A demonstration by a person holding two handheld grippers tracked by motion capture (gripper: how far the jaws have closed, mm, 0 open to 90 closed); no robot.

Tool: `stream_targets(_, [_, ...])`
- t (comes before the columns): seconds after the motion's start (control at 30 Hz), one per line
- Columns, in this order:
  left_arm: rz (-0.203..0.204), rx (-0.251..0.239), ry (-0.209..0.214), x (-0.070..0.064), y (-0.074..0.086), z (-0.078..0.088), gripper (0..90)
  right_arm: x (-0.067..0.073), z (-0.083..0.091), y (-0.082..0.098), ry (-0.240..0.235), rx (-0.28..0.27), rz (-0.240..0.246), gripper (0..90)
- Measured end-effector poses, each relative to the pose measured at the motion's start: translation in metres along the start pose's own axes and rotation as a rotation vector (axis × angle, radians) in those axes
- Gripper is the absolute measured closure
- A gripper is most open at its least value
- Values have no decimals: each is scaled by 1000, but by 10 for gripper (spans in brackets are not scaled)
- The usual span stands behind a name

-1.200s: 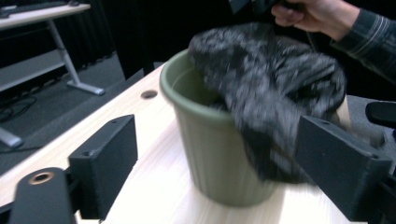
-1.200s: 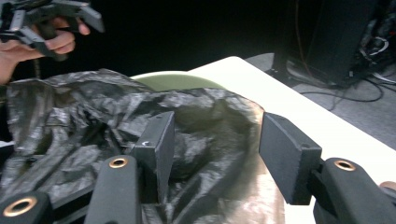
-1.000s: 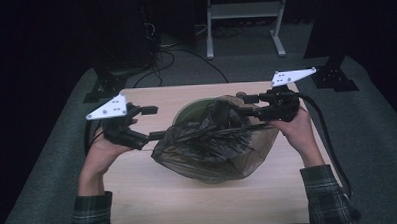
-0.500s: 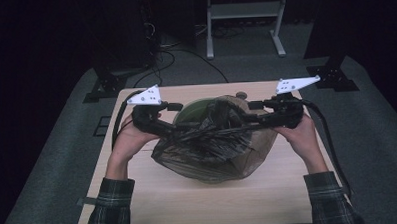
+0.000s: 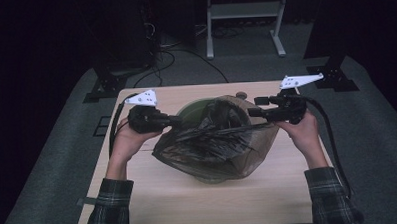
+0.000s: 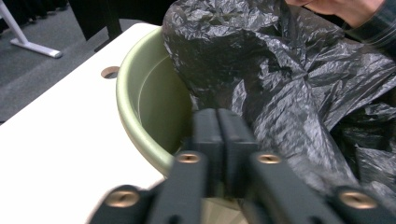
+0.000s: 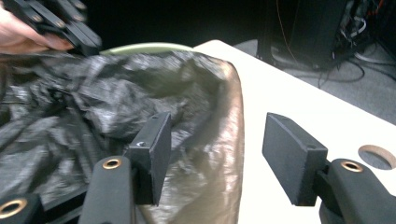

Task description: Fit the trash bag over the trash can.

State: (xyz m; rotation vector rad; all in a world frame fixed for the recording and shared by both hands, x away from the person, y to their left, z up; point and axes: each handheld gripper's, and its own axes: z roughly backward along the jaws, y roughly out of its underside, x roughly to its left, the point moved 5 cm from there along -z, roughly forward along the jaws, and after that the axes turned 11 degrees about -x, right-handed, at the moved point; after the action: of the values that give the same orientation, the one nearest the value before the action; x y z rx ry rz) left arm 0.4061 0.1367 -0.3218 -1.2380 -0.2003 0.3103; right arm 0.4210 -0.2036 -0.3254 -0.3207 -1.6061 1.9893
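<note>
Left gripper [image 5: 174, 121], at the bowl's [image 6: 140, 112] nine o'clock, has just clamped together, apparently empty; right gripper [image 7: 217, 156] gapes astride the bag's [image 5: 212, 146] edge at three.

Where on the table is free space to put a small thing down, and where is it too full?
The table is bare along its near edge, in front of the black bag and between the two sleeves. A narrow strip lies free behind the green bowl, beside a round hole. The middle is crowded: bag, bowl, and a hand-held gripper at each side.
</note>
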Motion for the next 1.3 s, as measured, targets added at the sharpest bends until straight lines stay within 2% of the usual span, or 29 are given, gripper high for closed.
stream_targets(0.03, [1, -21, -12, 1, -2, 4, 898, -2, -2, 2, -4, 8, -10, 461])
stream_targets(0.07, [3, -32, -17, 2, -3, 6, 898, -5, -5, 5, 11, 12, -15, 464])
stream_targets(0.13, [11, -43, -19, 3, -5, 10, 899, -7, -7, 7, 8, 17, -31, 537])
stream_targets(0.17, [27, -52, -13, 3, -5, 12, 897, -7, -7, 8, 6, 14, -34, 536])
stream_targets(0.2, [32, -61, -25, 4, -6, 12, 878, -8, -8, 9, 5, 14, -35, 530])
stream_targets(0.23, [43, -64, -41, 5, -7, 12, 726, -8, -8, 9, 6, 14, -36, 518])
stream_targets(0.3, [56, -56, -37, 4, -8, 10, 551, -8, -9, 9, 8, 12, -37, 507])
stream_targets(0.33, [66, -61, -22, 3, -9, 8, 494, -8, -9, 9, 9, 12, -36, 504])
stream_targets(0.47, [66, -54, 14, -3, -11, -1, 400, -6, -8, 9, 6, 13, -35, 504])
stream_targets(0.53, [73, -50, 16, -5, -11, -5, 367, -6, -8, 9, 4, 14, -33, 504])
stream_targets(0.6, [70, -23, 8, -6, -9, -8, 347, -5, -8, 9, 1, 14, -30, 504])
stream_targets(0.7, [50, 40, 12, -9, -1, -10, 375, -5, -7, 9, 1, 16, -30, 504])
stream_targets(0.73, [48, 53, 6, -9, 1, -9, 429, -4, -7, 9, 1, 17, -28, 505])
stream_targets(0.77, [46, 53, 17, -10, 2, -7, 475, -4, -7, 9, 1, 17, -27, 505])
stream_targets(0.83, [30, 58, -2, -10, 3, -3, 632, -5, -6, 9, 4, 18, -27, 507])
stream_targets(0.97, [18, 36, -19, -7, 1, 5, 872, -5, -6, 10, 9, 18, -30, 552])
stream_targets(1.07, [10, 20, -32, -5, -2, 9, 898, -6, -7, 12, 16, 23, -31, 636])
stream_targets(1.2, [3, -19, -79, 2, -5, 15, 898, -8, -8, 13, 23, 31, -34, 818])
stream_targets(1.3, [-11, -65, -124, 10, -9, 20, 899, -8, -8, 13, 29, 26, -26, 899])
